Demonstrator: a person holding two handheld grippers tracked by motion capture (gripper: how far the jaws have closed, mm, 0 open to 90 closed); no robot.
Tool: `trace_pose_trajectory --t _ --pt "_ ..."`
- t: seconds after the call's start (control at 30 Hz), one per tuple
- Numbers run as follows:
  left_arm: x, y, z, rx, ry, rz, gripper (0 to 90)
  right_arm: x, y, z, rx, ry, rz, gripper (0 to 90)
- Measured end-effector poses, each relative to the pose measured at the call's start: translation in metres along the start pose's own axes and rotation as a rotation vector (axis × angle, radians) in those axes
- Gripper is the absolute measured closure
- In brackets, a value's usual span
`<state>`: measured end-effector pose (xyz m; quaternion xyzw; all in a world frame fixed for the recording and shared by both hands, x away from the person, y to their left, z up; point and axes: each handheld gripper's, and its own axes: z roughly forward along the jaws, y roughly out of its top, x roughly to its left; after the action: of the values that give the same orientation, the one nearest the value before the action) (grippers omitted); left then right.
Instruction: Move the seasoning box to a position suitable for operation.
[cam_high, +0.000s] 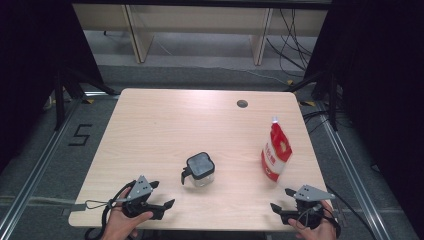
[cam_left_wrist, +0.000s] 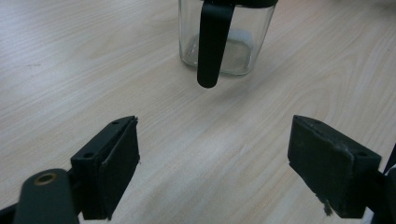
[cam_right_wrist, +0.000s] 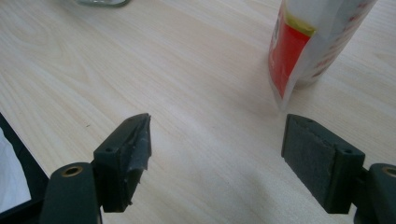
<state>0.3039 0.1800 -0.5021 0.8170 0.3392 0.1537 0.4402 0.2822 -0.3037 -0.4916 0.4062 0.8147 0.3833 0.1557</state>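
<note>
The glass jar (cam_high: 201, 170) sat near the middle of the tabletop (cam_high: 165, 130), a little toward my side, with its black lid (cam_high: 200, 164) on and its black handle (cam_left_wrist: 213, 42) hanging down the side that faced my left tool (cam_high: 162, 195). In the left gripper view the handle lined up almost midway between the two pads, but the jar was well ahead of them, untouched. To the right and apart from it stood the red and white pouch (cam_high: 276, 152), upright, its white cap on top; in the right gripper view its lower edge rose just beyond my right tool (cam_high: 281, 199).

Both tools rested low at the near edge of the tabletop, each with its jaws spread wide and nothing between them. I read this as the very start: approach not yet begun, nothing gripped, lid still closed, pouch still capped.

My guess was that the pouch's contents were meant for the jar. The next move, as I judged it, called for bringing the left tool straight forward to steady the jar or take its handle, and carrying the right tool up to the pouch, closing gently so the soft sides would not buckle or tip
</note>
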Motion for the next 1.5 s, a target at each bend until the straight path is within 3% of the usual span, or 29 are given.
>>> trace_pose_trajectory --t 0.03,0.07,0.1,0.23,0.3,0.33,0.37,0.4,0.43,0.5,0.53,0.63,0.67,0.7,0.73,0.83,1.0,1.03,1.07,1.13,1.3,1.4,1.5 --pt "-0.001 0.001 0.001 -0.014 -0.007 -0.014 16.5 0.0 0.0 0.0 0.0 0.002 -0.007 25.3" --pt "0.0 0.001 0.002 -0.007 -0.001 0.004 16.8 -0.001 0.0 0.001 -0.002 0.002 -0.01 25.3" --pt "-0.002 0.002 0.003 -0.024 -0.001 -0.01 17.3 -0.001 0.0 0.001 -0.002 0.002 -0.008 25.3" --pt "-0.002 0.007 0.007 -0.024 0.022 0.002 21.5 -0.002 0.0 0.002 -0.015 -0.002 -0.033 25.4" --pt "-0.001 0.01 0.01 -0.028 0.037 0.016 23.6 -0.001 0.0 0.001 -0.002 0.002 -0.015 25.4" --pt "0.001 0.011 0.01 -0.022 0.049 0.047 26.3 -0.003 0.001 0.002 -0.015 0.007 -0.04 25.4" --pt "0.0 0.012 0.013 -0.032 0.062 0.029 26.3 -0.003 0.001 0.002 -0.015 0.007 -0.04 25.4" --pt "0.0 0.014 0.016 -0.043 0.052 0.001 28.6 -0.003 0.001 0.002 -0.019 -0.001 -0.043 25.4" --pt "0.001 0.017 0.018 -0.044 0.053 0.019 29.9 -0.003 0.002 0.002 -0.019 0.0 -0.042 25.4" --pt "-0.001 0.021 0.023 -0.052 0.051 0.006 32.9 -0.001 0.002 0.002 -0.009 0.004 -0.018 25.5" --pt "-0.003 0.024 0.026 -0.051 0.052 0.013 34.6 -0.003 0.002 0.004 -0.028 0.004 -0.049 25.7" --pt "-0.005 0.03 0.031 -0.068 0.051 0.043 41.1 -0.003 0.002 0.004 -0.03 0.013 -0.053 25.7" --pt "-0.008 0.032 0.032 -0.072 0.053 0.029 43.3 -0.003 0.002 0.004 -0.031 0.013 -0.054 25.7" --pt "-0.007 0.034 0.032 -0.072 0.057 0.058 45.7 -0.003 0.002 0.003 -0.024 0.014 -0.049 25.7" --pt "-0.01 0.035 0.033 -0.077 0.069 0.044 47.1 -0.003 0.002 0.003 -0.026 0.018 -0.049 25.7" --pt "-0.01 0.037 0.037 -0.072 0.065 0.057 54.0 -0.004 0.002 0.003 -0.033 0.014 -0.06 25.8" --pt "-0.008 0.036 0.039 -0.068 0.055 0.084 60.2 -0.003 0.002 0.004 -0.032 0.012 -0.061 26.0" --pt "-0.009 0.035 0.04 -0.07 0.055 0.059 61.0 -0.002 0.002 0.004 -0.023 0.024 -0.042 26.0" --pt "-0.007 0.036 0.039 -0.066 0.057 0.086 61.5 -0.002 0.002 0.004 -0.027 0.006 -0.052 26.0" --pt "-0.007 0.036 0.039 -0.065 0.066 0.079 62.2 0.0 0.002 0.004 -0.016 0.01 -0.033 26.0" --pt "-0.006 0.035 0.04 -0.071 0.057 0.093 64.0 -0.002 0.003 0.005 -0.019 0.025 -0.058 26.1" --pt "-0.005 0.038 0.045 -0.071 0.042 0.094 65.2 0.002 0.002 0.005 0.007 0.025 -0.019 26.4" --pt "-0.007 0.041 0.049 -0.065 0.042 0.102 69.5 -0.001 0.002 0.006 -0.013 0.033 -0.052 26.6"
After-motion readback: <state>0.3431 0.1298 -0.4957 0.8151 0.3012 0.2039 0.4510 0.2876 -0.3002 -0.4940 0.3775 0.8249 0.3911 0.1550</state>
